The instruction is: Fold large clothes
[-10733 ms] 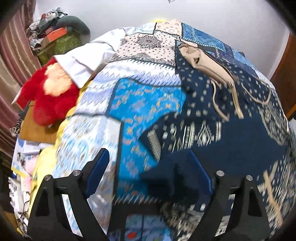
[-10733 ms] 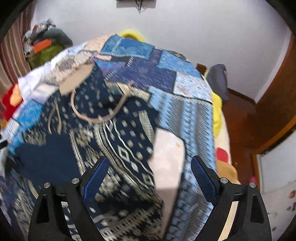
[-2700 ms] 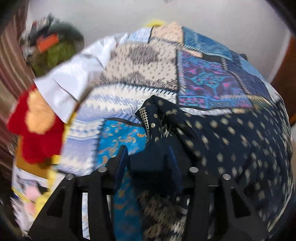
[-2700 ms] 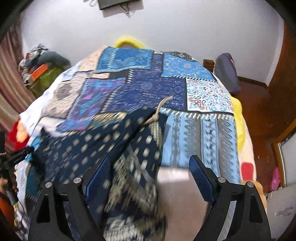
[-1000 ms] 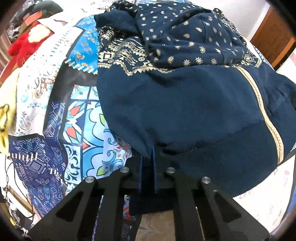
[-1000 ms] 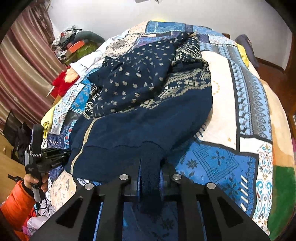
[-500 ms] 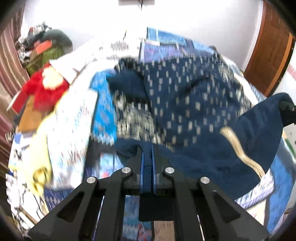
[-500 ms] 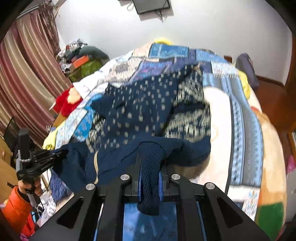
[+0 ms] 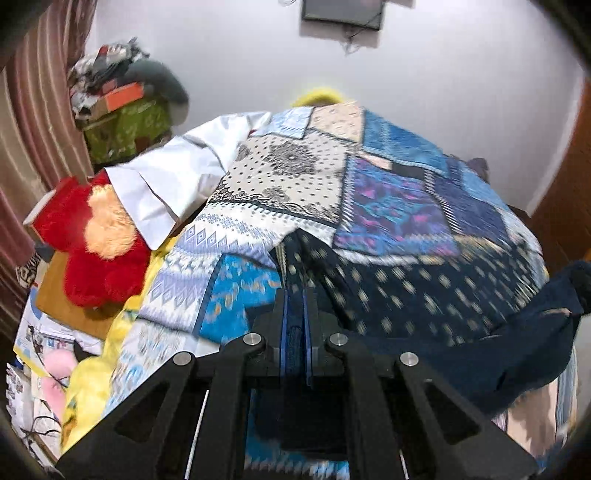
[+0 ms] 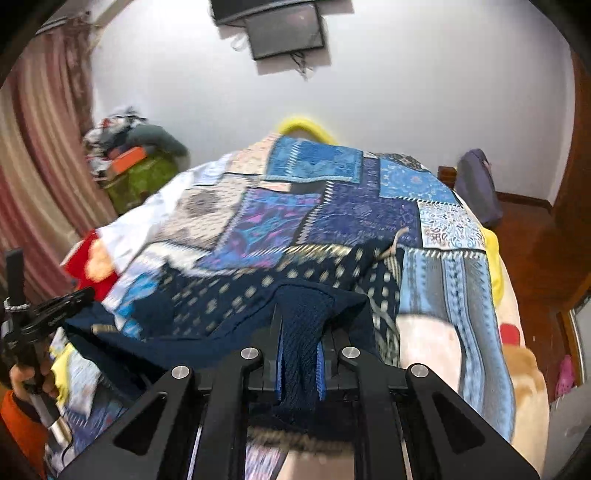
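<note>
Both of my tools are clenched on one dark navy garment with small gold dots [image 9: 424, 291]: the left gripper [image 9: 295, 332] pinches a plain hem corner, the right gripper [image 10: 301, 354] a knitted navy edge. I hold that edge raised over the blue patchwork bedspread [image 10: 332, 206], the rest trailing onto it. No writing is legible anywhere. A red plush toy [image 9: 92, 240] lies beside a white sheet [image 9: 173, 173]; a dark wall screen [image 10: 284, 31] hangs beyond.
</note>
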A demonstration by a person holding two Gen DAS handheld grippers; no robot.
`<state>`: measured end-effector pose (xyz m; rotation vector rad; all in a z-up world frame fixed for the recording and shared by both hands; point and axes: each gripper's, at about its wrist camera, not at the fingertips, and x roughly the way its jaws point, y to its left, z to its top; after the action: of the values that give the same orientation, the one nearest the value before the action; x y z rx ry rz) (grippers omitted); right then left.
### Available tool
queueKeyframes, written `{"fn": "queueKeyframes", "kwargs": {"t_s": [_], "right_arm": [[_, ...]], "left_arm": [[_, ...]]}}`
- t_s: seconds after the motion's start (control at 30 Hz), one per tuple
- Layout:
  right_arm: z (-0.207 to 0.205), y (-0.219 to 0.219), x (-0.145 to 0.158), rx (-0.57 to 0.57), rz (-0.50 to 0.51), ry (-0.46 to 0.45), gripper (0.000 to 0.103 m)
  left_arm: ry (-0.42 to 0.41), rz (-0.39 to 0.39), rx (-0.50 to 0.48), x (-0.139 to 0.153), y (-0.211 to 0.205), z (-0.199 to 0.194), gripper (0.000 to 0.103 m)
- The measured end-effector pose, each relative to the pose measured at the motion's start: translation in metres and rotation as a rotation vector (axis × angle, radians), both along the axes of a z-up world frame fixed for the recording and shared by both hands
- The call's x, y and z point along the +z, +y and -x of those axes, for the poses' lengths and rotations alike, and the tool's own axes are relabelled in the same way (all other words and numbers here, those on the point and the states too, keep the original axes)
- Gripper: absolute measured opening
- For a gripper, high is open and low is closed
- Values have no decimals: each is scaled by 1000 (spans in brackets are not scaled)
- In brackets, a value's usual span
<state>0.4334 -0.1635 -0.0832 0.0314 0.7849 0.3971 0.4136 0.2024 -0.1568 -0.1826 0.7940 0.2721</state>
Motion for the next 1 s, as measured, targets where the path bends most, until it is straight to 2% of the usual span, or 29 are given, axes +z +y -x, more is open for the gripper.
{"fn": "queueKeyframes", "kwargs": {"t_s": [0.1, 0.17, 0.3, 0.4, 0.47, 0.6, 0.67, 0.7, 0.73, 0.77, 0.8, 0.87, 0.9, 1.0], "right_arm": [[-51, 9, -27, -33, 20, 53, 10], [-80, 11, -48, -56, 33, 84, 10], [-119, 15, -94, -53, 90, 153, 11], [-120, 6, -97, -8, 75, 136, 11], [-121, -2, -94, 3, 56, 147, 11], [-125, -26, -84, -9, -11, 178, 11], [-124, -40, -79, -40, -37, 187, 11], [-121, -47, -74, -92, -5, 162, 11], [-118, -56, -66, -199, 94, 102, 11], [-115, -68, -60, -269, 151, 53, 11], [-113, -78, -55, -284, 145, 43, 11], [-108, -100, -47, -259, 71, 71, 11], [-105, -107, -43, -227, 34, 90, 11], [-89, -107, -34, -149, 5, 105, 11]], "left_arm": [[38, -7, 45, -21, 15, -42, 6], [78, 19, 68, -42, 26, -67, 6], [186, 20, 91, -90, 34, -98, 7], [226, -21, 83, -114, 30, -104, 8], [232, -49, 92, -119, 30, -105, 8], [256, -21, 133, -117, 42, -108, 8], [282, -81, 177, -112, 51, -109, 8], [293, -110, 180, -110, 54, -109, 8], [301, -124, 177, -106, 58, -106, 8], [298, -110, 169, -101, 61, -102, 8], [286, -85, 156, -96, 63, -97, 8], [226, -41, 130, -76, 65, -82, 8], [199, -44, 116, -65, 63, -74, 8], [155, -108, 45, -37, 44, -54, 12]]}}
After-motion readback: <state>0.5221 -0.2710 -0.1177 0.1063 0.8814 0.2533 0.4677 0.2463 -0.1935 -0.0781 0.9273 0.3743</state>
